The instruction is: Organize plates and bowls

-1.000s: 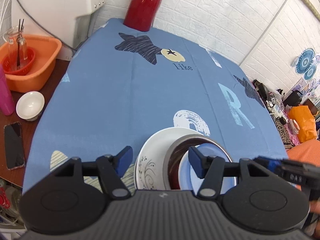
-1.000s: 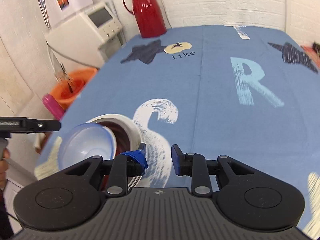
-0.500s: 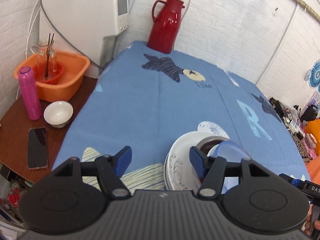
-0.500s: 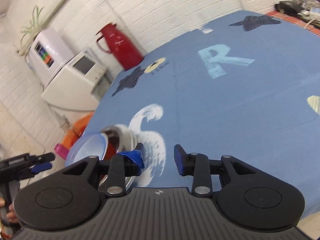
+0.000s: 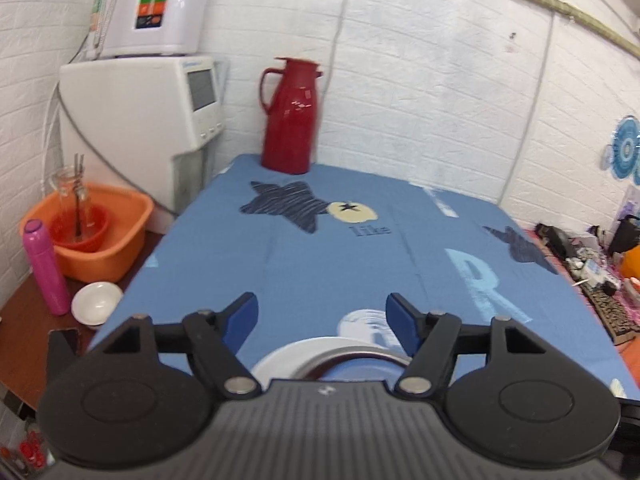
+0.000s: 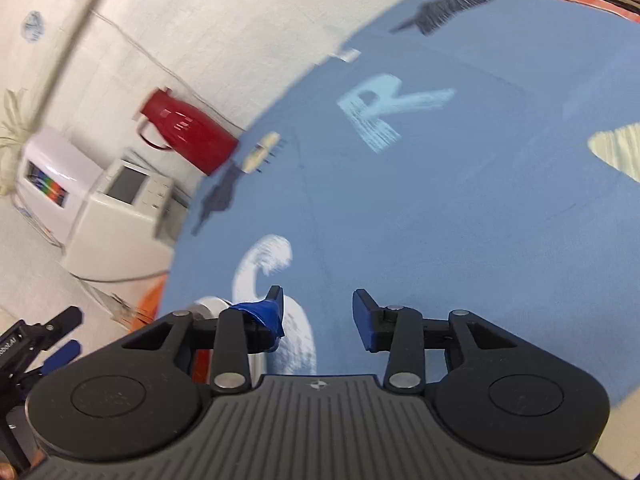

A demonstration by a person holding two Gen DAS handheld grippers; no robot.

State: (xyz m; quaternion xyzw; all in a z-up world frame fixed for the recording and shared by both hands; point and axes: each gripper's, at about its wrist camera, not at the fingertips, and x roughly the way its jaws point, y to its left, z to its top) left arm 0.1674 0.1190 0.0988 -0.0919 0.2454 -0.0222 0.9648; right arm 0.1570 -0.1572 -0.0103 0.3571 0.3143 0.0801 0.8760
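Observation:
A stack of dishes sits at the near edge of the blue tablecloth (image 5: 340, 264): a white plate (image 5: 280, 358) underneath, a dark brown-rimmed bowl (image 5: 360, 354) on it, and a pale blue bowl (image 5: 356, 372) on top. My left gripper (image 5: 322, 314) hangs open just above and behind the stack, which its body mostly hides. My right gripper (image 6: 318, 312) is open and tilted over the cloth, with only the white plate's edge (image 6: 210, 304) showing left of its fingers. The left gripper (image 6: 40, 340) appears at the far left there.
A red thermos jug (image 5: 291, 118) stands at the table's far end. White appliances (image 5: 140, 100) stand against the left wall. On the brown side table: an orange basin (image 5: 100, 232), a pink bottle (image 5: 44, 272), a small white bowl (image 5: 97, 302). Clutter (image 5: 584, 260) lies past the right edge.
Both grippers have pulled back and tipped upward away from the stack. The stack has slid down under the left gripper's body. The right view has rolled sideways and blurred.

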